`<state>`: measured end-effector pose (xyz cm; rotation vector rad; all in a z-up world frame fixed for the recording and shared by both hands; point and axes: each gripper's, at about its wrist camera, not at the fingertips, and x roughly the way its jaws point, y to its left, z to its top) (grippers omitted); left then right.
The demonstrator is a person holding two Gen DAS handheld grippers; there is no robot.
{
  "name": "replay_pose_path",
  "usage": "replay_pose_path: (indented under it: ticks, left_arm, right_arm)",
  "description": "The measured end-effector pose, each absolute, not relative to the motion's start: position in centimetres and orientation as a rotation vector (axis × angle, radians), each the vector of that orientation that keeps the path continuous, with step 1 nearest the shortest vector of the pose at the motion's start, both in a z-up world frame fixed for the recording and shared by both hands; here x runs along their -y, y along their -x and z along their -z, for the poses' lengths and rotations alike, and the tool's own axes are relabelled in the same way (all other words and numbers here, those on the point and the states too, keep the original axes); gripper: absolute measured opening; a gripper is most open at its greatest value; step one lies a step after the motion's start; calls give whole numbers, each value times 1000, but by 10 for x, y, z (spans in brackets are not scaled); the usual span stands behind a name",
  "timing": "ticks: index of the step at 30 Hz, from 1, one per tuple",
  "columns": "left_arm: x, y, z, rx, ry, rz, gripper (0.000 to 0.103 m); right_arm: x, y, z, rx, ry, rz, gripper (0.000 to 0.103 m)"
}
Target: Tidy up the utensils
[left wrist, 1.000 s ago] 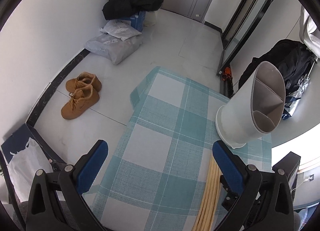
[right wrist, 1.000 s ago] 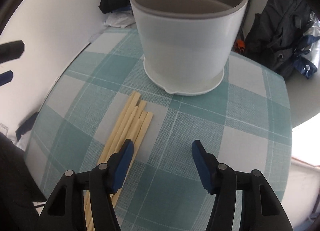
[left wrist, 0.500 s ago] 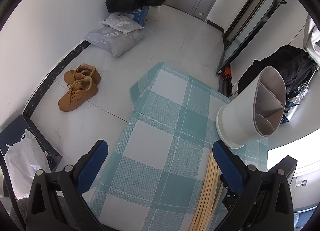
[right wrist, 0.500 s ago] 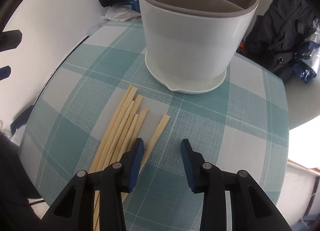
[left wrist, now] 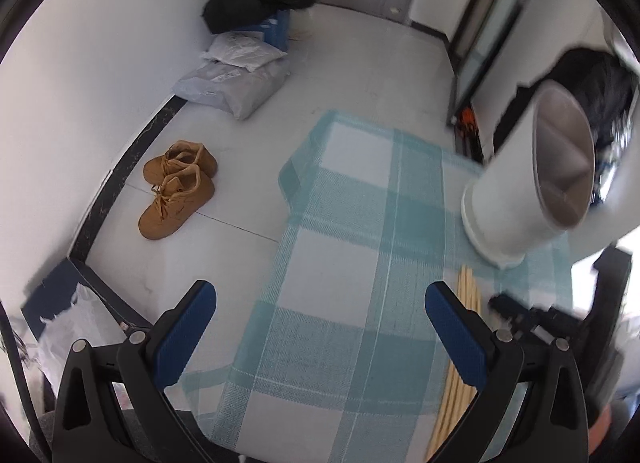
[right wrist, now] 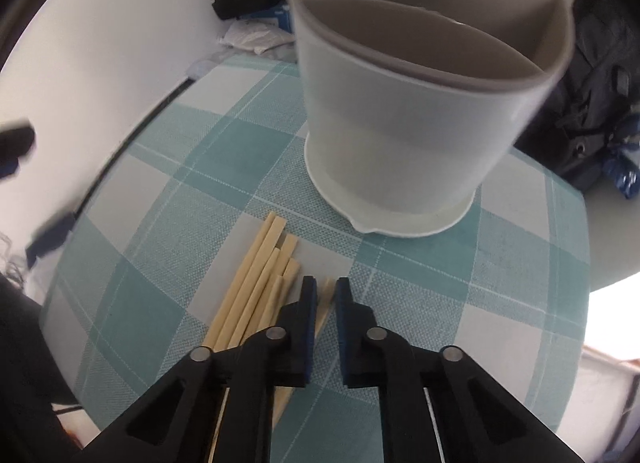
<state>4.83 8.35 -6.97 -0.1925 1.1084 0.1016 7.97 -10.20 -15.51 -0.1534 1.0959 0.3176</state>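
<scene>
Pinching one chopstick [right wrist: 325, 295] out of the pile, the right gripper [right wrist: 326, 291] has just been closing, and its blue pads now stand narrow with that single stick between them, apparently clamped. The stick's long axis runs near-to-far, its far tip pointing toward the utensil holder [right wrist: 416, 135], which stands upright just beyond on the checked tablecloth [right wrist: 460, 275]. The remaining chopsticks [right wrist: 260, 283] lie parallel, just left of the fingers. The left gripper [left wrist: 320, 327] hovers wide and empty, further left, so the right hand is nearer the holder.
</scene>
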Motion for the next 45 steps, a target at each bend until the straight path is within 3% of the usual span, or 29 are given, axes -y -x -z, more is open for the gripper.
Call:
replay_pose_path:
  ticks: [12, 23, 35, 40, 45]
  left_arm:
    - [-12, -27, 110, -1286, -38, 103, 102]
    - [-7, -27, 129, -1350, -118, 56, 102]
    - [8, -27, 130, -1334, -105, 95, 102]
    - [6, -31, 132, -1346, -95, 84, 102]
    - [-5, -38, 134, -1361, -50, 35, 102]
  right_arm:
    - [177, -57, 107, -918, -264, -344, 0]
    - [198, -50, 112, -960, -297, -329, 3]
    - [214, -31, 102, -926, -328, -265, 30]
    - [212, -33, 102, -925, -310, -264, 31]
    - [212, -33, 102, -920, -308, -262, 39]
